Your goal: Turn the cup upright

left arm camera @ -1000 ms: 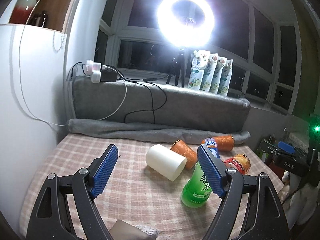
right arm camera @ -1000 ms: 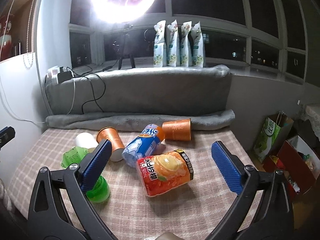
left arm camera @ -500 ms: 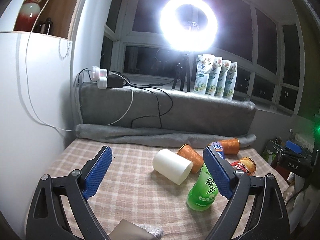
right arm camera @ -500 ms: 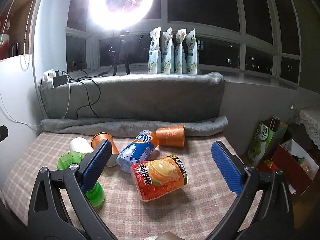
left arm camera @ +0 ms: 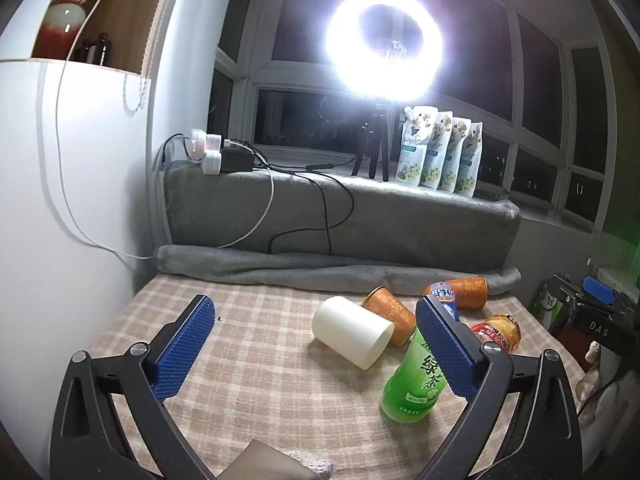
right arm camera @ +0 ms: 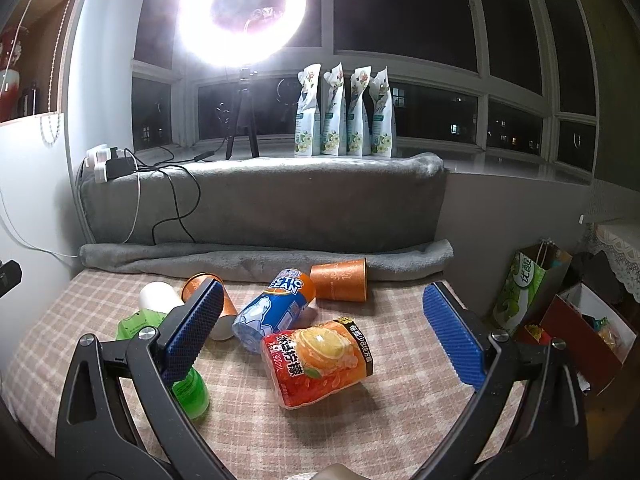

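Above the checked cloth (left arm camera: 256, 360), both grippers level, spread wide, empty, white cup (left arm camera: 352, 332) apparently on its side.

plain cream-white cylindrical cup (left arm camera: 352, 332) | two orange paper cups, faint gold scrollwork (right arm camera: 339, 281) | green tea bottle, white characters (left arm camera: 416, 382) | blue-white bottle, orange cap (right arm camera: 276, 308) | red-orange juice bottle, citrus-slice print (right arm camera: 320, 360) | beige-pink checked tablecloth (left arm camera: 256, 360) | grey fleece blanket (right arm camera: 260, 208) | blue dimpled gripper pads (left arm camera: 182, 346)

The left gripper (left arm camera: 316, 344) fills the lower part of its view, its blue-padded fingers (left arm camera: 182, 348) spread wide with nothing between them. The right gripper (right arm camera: 332, 330) sits likewise across the bottom of its view, fingers (right arm camera: 454, 336) wide apart and gripping nothing.
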### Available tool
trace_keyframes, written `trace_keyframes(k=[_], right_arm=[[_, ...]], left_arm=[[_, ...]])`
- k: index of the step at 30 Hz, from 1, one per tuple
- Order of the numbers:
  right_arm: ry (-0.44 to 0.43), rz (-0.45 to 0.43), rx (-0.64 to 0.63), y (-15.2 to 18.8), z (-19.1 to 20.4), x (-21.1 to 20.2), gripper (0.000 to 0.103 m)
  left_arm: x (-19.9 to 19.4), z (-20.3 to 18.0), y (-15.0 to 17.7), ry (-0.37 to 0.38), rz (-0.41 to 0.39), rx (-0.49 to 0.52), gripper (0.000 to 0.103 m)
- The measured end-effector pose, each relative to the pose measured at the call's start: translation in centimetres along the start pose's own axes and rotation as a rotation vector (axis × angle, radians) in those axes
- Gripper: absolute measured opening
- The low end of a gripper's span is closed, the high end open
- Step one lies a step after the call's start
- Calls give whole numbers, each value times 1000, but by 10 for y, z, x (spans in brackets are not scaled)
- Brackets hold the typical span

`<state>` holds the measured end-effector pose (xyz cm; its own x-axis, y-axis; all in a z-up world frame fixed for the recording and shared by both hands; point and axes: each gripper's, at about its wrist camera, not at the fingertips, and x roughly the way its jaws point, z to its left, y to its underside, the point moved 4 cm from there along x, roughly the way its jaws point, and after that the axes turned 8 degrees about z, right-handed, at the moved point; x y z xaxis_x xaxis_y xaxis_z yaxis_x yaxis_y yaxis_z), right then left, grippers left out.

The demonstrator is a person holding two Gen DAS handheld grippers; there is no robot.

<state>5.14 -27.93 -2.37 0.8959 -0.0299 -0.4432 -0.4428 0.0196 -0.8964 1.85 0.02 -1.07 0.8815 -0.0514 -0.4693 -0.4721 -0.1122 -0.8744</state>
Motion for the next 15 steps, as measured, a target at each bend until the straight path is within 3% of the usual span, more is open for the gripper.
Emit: trace_keyframes(k=[15], right_arm=[[2, 3, -2, 0, 1, 0, 102]], left_arm=[[1, 0, 1, 7, 6, -4, 101]])
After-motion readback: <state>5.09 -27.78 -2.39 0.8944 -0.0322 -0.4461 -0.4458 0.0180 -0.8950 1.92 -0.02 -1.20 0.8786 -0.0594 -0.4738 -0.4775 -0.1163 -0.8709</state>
